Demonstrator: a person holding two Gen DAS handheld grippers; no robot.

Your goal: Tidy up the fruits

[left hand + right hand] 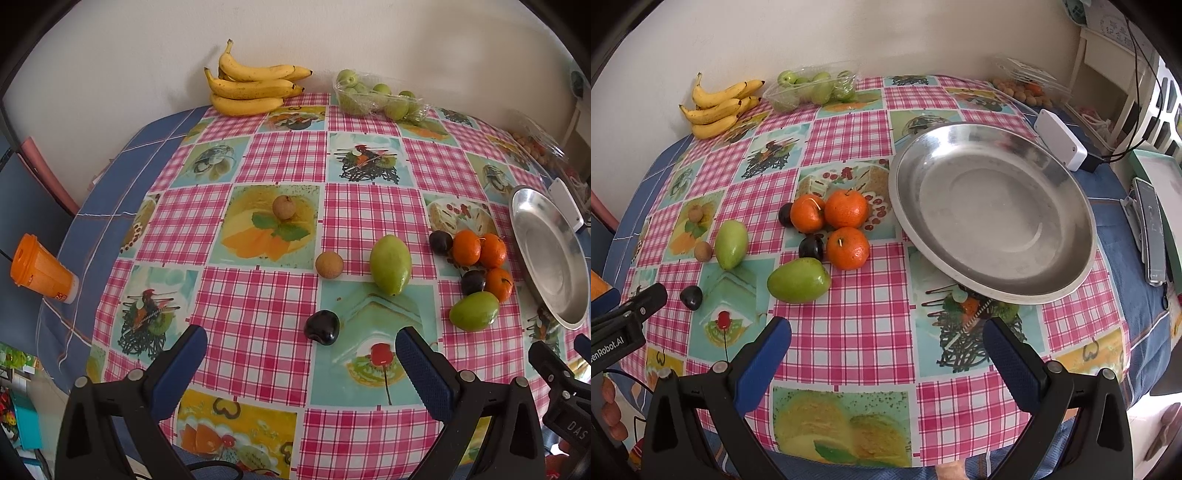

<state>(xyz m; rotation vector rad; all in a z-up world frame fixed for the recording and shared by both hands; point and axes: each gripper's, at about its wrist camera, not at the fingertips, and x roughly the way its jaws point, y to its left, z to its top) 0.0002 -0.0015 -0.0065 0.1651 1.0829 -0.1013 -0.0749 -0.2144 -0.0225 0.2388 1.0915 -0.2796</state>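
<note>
"DAS" marks right hand-held gripper, jaws spread.

Left hand-held gripper jaws spread wide; right hand-held gripper likewise, both empty

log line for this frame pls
stage: start | left gripper: open, empty, above dark plum | right gripper: open, empty | metal plate: no fruit | oranges: on tablecloth
</note>
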